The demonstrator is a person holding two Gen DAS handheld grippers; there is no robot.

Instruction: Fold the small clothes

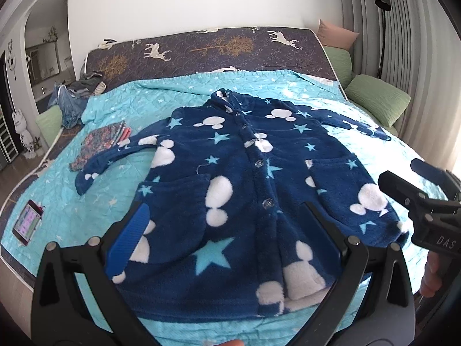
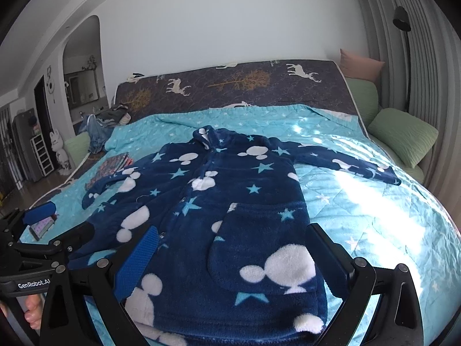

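A small navy fleece robe point(image 1: 245, 190) with white mouse heads and light blue stars lies flat, front up and buttoned, on a turquoise quilt point(image 1: 86, 219). Both sleeves are spread out to the sides. My left gripper point(image 1: 227, 219) hovers open over the robe's lower hem, nothing between its fingers. My right gripper point(image 2: 233, 239) hangs open above the robe's point(image 2: 230, 201) right pocket and hem, also holding nothing. In the left wrist view the right gripper point(image 1: 403, 178) shows at the far right; in the right wrist view the left gripper point(image 2: 57, 219) shows at the far left.
A folded floral garment point(image 1: 98, 144) lies left of the robe's sleeve, and a phone point(image 1: 27, 223) rests near the quilt's left edge. A heap of clothes point(image 1: 77, 95) sits at the back left. Green cushions point(image 1: 377, 98) and a floor lamp point(image 1: 383, 28) stand on the right.
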